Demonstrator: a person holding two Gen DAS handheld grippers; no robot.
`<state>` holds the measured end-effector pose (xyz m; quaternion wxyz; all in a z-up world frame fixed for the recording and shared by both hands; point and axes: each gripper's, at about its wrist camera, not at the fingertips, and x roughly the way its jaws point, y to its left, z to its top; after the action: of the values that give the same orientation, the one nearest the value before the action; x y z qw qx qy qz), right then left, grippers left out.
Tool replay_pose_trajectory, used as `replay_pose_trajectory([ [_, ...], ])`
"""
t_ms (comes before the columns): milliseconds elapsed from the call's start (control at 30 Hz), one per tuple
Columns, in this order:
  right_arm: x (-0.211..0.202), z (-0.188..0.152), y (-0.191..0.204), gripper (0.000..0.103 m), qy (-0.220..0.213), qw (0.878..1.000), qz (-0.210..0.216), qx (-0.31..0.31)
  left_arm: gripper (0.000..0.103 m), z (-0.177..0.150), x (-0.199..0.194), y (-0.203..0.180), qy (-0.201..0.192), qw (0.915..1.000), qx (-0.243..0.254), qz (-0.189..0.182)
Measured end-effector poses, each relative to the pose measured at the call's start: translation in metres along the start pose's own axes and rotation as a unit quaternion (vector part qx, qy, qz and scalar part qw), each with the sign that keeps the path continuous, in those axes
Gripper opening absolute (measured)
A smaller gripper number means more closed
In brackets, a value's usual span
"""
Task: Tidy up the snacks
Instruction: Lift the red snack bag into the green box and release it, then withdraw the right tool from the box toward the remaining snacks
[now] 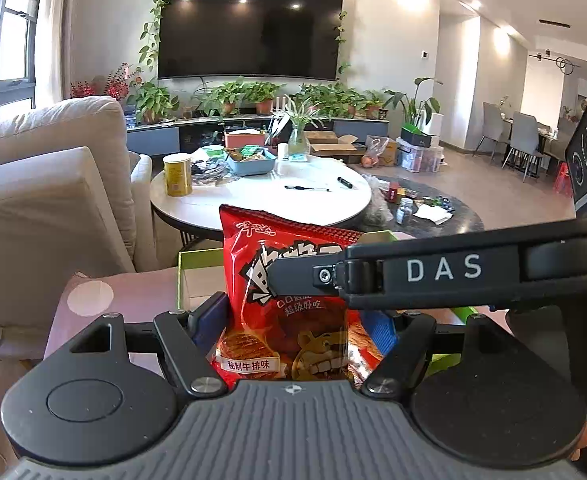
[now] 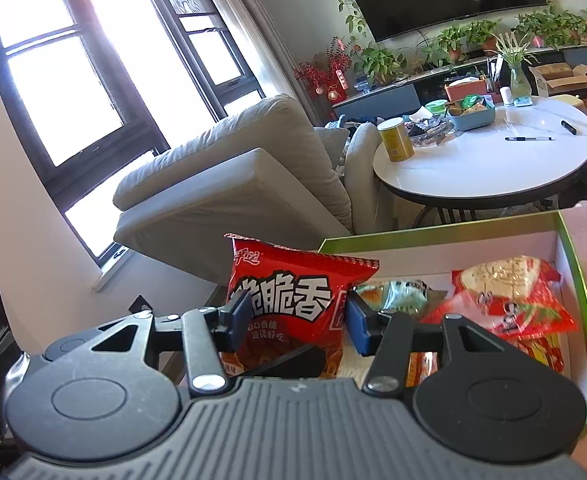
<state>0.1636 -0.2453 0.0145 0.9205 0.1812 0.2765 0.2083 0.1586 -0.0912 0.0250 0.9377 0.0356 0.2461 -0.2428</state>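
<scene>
A red snack bag [image 1: 289, 280] stands upright between the blue pads of my left gripper [image 1: 289, 324], which is shut on its lower part. My right gripper [image 2: 297, 316] also has the same red bag [image 2: 289, 300] between its pads, closed against its sides; its finger [image 1: 433, 276] crosses in front of the bag in the left wrist view. Behind the bag is a green-rimmed white box [image 2: 433, 236] that holds several snack packets, among them a red and white packet [image 2: 513, 296] and a pale green one [image 2: 397, 292].
A beige sofa [image 2: 233, 184] stands to the left. A round white table [image 1: 261, 196] beyond holds a yellow can [image 1: 177, 174], a blue tray of items [image 1: 253, 160] and a pen [image 1: 307, 188]. A pink cloth [image 1: 133, 292] lies beside the box.
</scene>
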Motion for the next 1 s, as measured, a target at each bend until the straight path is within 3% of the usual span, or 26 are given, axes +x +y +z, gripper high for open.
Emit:
replay_pose_trajectory([
  [267, 0.025, -0.002, -0.008, 0.064, 0.013, 1.000, -0.014, -0.018, 0.069, -0.013, 0.029, 0.011, 0.021, 0.9997, -0.015, -0.002],
  [433, 0.029, -0.010, -0.022, 0.064, 0.039, 0.999, -0.024, 0.001, 0.075, -0.027, 0.031, 0.019, 0.039, 0.9989, -0.026, 0.003],
  [733, -0.002, -0.015, -0.021, 0.065, 0.012, 0.999, -0.042, 0.002, 0.082, -0.028, 0.001, 0.025, 0.016, 0.9988, -0.037, 0.029],
  [1000, -0.042, -0.037, 0.006, 0.065, -0.065, 0.987, -0.110, -0.096, 0.085, -0.043, -0.027, 0.016, -0.001, 0.9979, -0.041, 0.050],
])
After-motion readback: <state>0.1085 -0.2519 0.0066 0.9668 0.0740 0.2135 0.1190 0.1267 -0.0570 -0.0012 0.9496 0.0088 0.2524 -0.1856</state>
